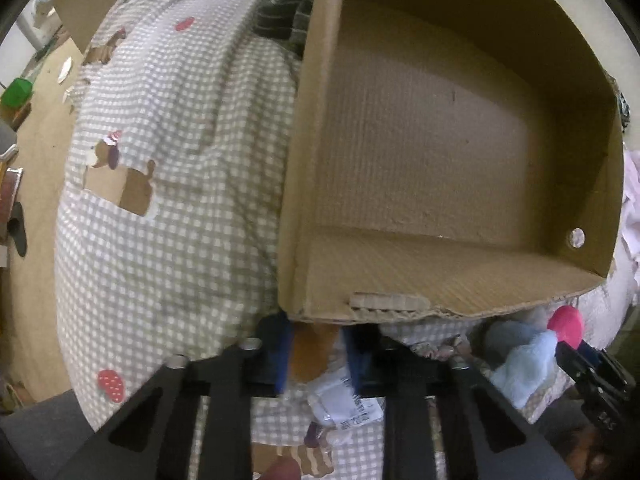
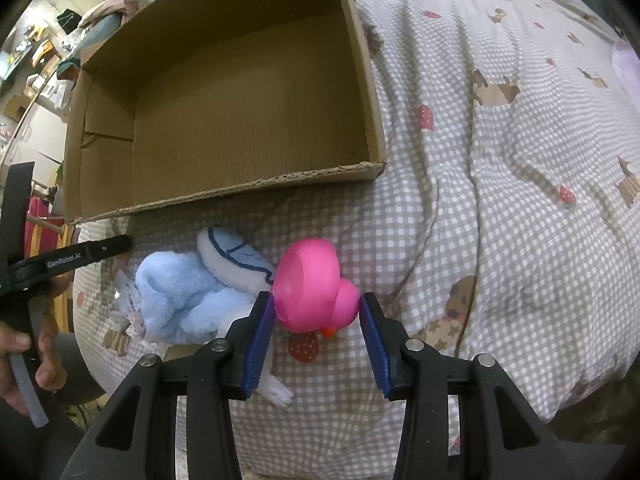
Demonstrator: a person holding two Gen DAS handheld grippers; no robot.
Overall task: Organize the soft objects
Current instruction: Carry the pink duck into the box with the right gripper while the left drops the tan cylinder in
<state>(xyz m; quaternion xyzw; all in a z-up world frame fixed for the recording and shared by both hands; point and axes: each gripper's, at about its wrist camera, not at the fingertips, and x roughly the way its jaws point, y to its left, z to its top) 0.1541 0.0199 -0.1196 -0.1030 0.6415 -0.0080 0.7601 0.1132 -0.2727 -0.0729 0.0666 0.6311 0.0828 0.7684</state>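
Note:
An empty cardboard box lies on a checked bedspread; it also shows in the left wrist view. A pink rubber duck lies in front of it, next to a light blue plush toy. My right gripper is open with its blue pads on either side of the duck. My left gripper is shut on an orange-and-white soft item with a label, just below the box's near edge. The duck and plush show at the right in the left wrist view.
The right gripper shows at lower right in the left wrist view. Dark striped fabric lies behind the box. A wooden floor with a green object is to the left. Cluttered shelves stand beyond the bed.

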